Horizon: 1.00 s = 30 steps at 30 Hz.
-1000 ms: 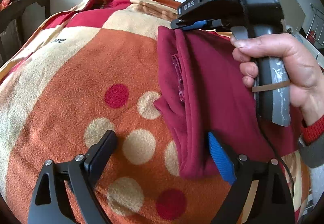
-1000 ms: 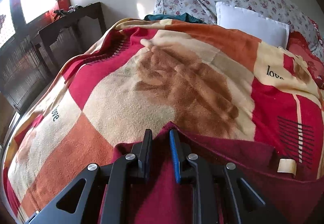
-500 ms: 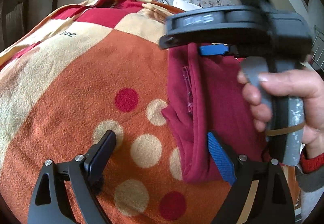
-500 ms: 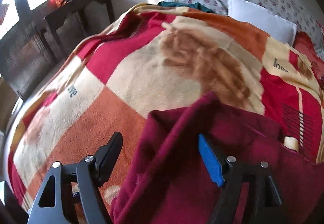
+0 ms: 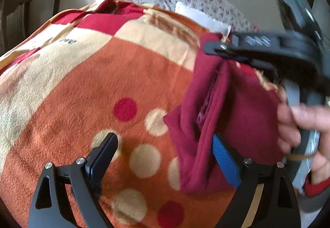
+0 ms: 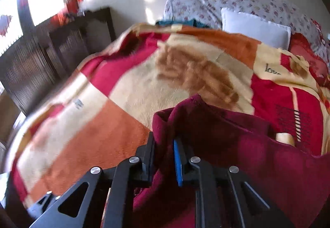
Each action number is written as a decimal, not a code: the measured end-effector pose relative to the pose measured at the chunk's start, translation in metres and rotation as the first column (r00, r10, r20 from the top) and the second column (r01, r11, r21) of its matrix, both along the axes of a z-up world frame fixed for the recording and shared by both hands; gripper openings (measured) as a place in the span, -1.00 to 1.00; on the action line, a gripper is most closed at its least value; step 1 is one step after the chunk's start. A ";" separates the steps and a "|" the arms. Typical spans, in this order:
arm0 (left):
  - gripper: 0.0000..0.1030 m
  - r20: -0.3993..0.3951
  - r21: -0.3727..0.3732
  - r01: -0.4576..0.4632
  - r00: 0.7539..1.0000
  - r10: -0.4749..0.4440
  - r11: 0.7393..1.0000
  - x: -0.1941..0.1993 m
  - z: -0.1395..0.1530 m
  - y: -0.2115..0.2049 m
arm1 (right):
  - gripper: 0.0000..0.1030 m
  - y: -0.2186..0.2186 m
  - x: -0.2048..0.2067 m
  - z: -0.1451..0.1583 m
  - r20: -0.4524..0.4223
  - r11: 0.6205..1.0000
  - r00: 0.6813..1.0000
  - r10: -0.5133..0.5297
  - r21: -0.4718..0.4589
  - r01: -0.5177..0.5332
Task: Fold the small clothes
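The garment (image 5: 233,108) is soft, limp maroon knit on the blanket (image 5: 103,83); take it by a hem or corner. Your right gripper (image 6: 164,151) is closing on its bunched far edge. Your left gripper (image 5: 165,147) gapes wide, straddling the near edge, gripping nothing.
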State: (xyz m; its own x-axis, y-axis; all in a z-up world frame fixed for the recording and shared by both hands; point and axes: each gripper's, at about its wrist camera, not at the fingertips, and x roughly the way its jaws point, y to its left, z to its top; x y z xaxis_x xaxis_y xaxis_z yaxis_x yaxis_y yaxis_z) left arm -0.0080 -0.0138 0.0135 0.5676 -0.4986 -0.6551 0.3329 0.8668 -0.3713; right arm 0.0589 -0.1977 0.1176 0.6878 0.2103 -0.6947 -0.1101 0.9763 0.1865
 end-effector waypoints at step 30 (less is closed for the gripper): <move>0.72 0.036 0.198 0.112 0.992 -0.121 0.974 0.016 -0.004 -0.057 | 0.35 -0.019 0.008 -0.029 -0.085 0.986 0.996 -0.041 0.155 0.054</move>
State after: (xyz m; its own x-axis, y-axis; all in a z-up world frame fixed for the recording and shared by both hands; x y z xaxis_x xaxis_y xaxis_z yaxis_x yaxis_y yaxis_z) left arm 0.0083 -0.0709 0.0093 0.5464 -0.4279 -0.7200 0.4490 0.8753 -0.1795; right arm 0.0666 -0.2170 0.0882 0.6423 0.2895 -0.7097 -0.0422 0.9379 0.3444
